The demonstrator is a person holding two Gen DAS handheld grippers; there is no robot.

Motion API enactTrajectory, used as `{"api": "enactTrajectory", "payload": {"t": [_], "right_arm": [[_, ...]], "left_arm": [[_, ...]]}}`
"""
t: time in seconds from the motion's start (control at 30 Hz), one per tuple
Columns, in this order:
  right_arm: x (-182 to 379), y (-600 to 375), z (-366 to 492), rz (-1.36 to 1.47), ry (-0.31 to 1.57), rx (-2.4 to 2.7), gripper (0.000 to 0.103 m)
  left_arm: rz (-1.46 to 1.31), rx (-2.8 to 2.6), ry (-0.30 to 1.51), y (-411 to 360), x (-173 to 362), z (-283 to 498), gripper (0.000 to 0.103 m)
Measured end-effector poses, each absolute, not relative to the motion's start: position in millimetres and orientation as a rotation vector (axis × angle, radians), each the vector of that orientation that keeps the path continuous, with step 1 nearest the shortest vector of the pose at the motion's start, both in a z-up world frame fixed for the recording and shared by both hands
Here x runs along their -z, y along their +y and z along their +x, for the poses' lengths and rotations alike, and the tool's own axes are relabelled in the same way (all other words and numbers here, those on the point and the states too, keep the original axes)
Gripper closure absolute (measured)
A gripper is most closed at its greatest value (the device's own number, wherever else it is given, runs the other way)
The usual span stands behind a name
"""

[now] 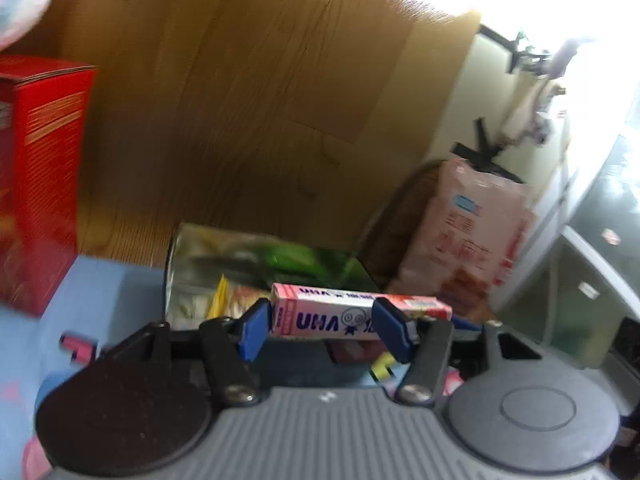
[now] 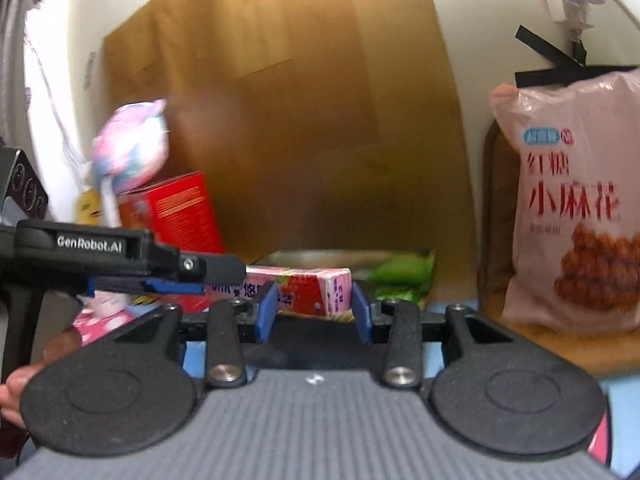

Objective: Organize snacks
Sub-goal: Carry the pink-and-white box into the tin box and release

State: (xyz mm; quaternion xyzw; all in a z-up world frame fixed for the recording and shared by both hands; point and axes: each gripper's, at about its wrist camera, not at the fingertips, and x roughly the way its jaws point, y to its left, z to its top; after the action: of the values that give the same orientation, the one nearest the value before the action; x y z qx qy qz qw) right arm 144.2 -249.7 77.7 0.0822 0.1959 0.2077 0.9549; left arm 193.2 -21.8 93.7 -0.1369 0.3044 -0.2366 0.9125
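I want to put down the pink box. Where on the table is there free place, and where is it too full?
Bare blue table shows between the red box and the green packet. Another bare strip lies in front of the pink snack bag. Around the pink box in the left gripper it is crowded.

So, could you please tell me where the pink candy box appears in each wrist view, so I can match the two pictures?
Left wrist view: the pink candy box lies crosswise at lower centre, clamped between the left tool's blue fingers.
Right wrist view: it sits at lower centre, end-on between the right tool's blue fingers, with the left tool gripping it from the left.
Shared landmark: the pink snack bag stands at the right in both.
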Motion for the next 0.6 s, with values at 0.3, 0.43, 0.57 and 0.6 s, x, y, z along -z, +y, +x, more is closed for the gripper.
{"api": "enactTrajectory", "payload": {"t": [0.3,0.43,0.57,0.6], "right_arm": [[-62.3,-258.0,172.4,0.168,0.399,-0.284,0.056],[-57.0,-254.7,117.4,0.161,0.409,-0.282,0.055],[-42.5,-249.2,51.8,0.152,0.457,-0.234,0.048],[-37.8,-246.5,40.4,0.156,0.473,-0.219,0.048]], "left_arm": [[-0.282,0.442,0.564,-29.3,-72.0,205.7,0.042],[-0.297,0.465,0.557,-13.1,-72.1,185.0,0.042],[-0.295,0.459,0.547,2.3,-61.1,164.7,0.038],[-0.289,0.459,0.548,4.4,-57.4,161.3,0.038]]}}
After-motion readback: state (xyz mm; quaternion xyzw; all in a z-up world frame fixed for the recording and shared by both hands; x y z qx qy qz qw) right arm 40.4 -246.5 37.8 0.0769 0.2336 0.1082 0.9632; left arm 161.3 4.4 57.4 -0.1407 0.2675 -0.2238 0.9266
